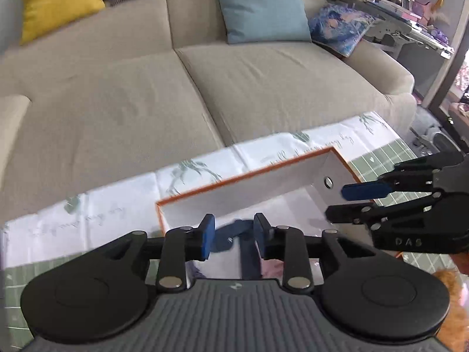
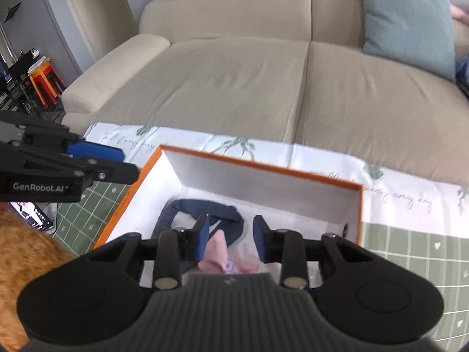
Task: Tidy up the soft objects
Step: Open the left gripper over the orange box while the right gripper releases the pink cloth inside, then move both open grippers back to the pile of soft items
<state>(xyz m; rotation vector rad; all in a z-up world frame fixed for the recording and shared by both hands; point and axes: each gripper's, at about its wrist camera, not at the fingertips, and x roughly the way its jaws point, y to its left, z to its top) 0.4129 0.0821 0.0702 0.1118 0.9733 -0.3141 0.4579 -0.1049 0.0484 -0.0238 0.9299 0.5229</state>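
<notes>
A white box with an orange rim (image 2: 263, 168) sits on a patterned cloth; it also shows in the left wrist view (image 1: 243, 176). Inside lie a dark blue soft item (image 2: 202, 206) and a pink soft item (image 2: 218, 252); the blue one shows in the left wrist view (image 1: 227, 233). My right gripper (image 2: 231, 239) is open and empty above the box, over the pink item. My left gripper (image 1: 234, 239) is open and empty over the box's near side. Each gripper shows in the other's view, the right one (image 1: 348, 202) and the left one (image 2: 126, 162).
A beige sofa (image 2: 263, 82) stands behind the table, with a yellow cushion (image 1: 58, 0) and a light blue cushion (image 1: 262, 6). An orange furry object (image 2: 26, 261) lies at the left. A green grid mat (image 2: 410, 258) covers the table. Cluttered shelves (image 1: 404, 6) stand at the far right.
</notes>
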